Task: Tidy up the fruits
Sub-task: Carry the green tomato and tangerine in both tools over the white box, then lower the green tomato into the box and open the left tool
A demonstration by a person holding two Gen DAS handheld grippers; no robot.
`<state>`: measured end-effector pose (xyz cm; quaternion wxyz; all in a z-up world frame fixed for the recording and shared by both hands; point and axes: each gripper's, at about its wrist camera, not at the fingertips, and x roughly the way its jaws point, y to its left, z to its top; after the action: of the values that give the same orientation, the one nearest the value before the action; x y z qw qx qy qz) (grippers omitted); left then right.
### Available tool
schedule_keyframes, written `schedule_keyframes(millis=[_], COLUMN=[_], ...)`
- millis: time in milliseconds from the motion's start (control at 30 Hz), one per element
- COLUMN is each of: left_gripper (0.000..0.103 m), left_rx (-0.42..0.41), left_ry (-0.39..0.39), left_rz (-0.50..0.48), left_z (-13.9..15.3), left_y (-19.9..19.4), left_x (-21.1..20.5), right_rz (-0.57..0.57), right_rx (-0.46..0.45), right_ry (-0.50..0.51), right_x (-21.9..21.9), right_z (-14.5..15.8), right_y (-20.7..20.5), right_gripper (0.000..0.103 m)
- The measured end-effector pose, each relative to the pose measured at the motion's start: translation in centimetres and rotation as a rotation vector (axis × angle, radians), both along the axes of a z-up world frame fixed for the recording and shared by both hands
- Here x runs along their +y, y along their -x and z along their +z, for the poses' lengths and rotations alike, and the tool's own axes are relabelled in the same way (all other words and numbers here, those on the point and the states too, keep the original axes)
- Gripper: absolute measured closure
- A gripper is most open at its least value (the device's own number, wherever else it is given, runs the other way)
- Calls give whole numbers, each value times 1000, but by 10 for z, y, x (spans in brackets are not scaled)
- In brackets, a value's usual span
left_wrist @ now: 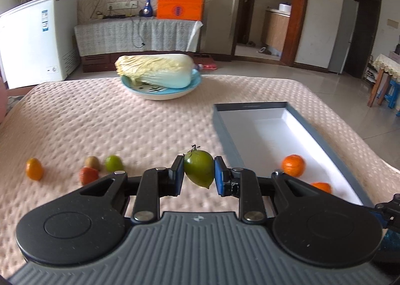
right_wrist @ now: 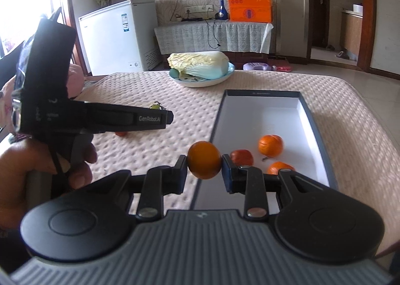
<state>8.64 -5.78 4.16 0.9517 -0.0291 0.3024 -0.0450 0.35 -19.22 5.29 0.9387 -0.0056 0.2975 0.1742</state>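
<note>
My left gripper point(left_wrist: 199, 173) is shut on a green fruit point(left_wrist: 199, 171) with a stem, held above the pink quilted cloth just left of the grey box point(left_wrist: 332, 145). On the cloth to the left lie an orange fruit point(left_wrist: 34, 168), a red fruit point(left_wrist: 88, 175), a brownish fruit point(left_wrist: 92, 162) and a green fruit point(left_wrist: 113, 163). My right gripper point(right_wrist: 204, 167) is shut on an orange fruit point(right_wrist: 204, 163) over the near left edge of the grey box point(right_wrist: 322, 140). Inside the box lie two oranges point(right_wrist: 270, 145) point(right_wrist: 278, 167) and a red fruit point(right_wrist: 242, 157). The left gripper's body point(right_wrist: 105, 117) shows at left, held by a hand point(right_wrist: 30, 167).
A napa cabbage point(left_wrist: 155, 69) lies on a blue-rimmed plate point(left_wrist: 160, 92) at the far middle of the table. Beyond the table stand a white freezer point(left_wrist: 37, 40), a cloth-covered cabinet with an orange carton point(left_wrist: 180, 0), and a doorway at right.
</note>
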Motion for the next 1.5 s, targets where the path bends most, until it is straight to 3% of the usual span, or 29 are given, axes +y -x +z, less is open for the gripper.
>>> schedule_keyframes(millis=[533, 1067, 1233, 1500], left_gripper=[73, 72, 62, 55], left_rx=[6, 30, 4, -19], left_ry=[2, -13, -23, -16], left_rz=[-124, -174, -179, -177], left_z=[-19, -36, -31, -23], left_y=[-23, -51, -46, -40], left_x=[-75, -103, -102, -96], right_rz=[-89, -110, -114, -126], right_rx=[59, 80, 73, 63], right_ry=[33, 26, 25, 30], right_x=[-39, -54, -53, -51], right_z=[-16, -19, -17, -18], right_y=[2, -1, 0, -4], right_gripper=[71, 71, 71, 71])
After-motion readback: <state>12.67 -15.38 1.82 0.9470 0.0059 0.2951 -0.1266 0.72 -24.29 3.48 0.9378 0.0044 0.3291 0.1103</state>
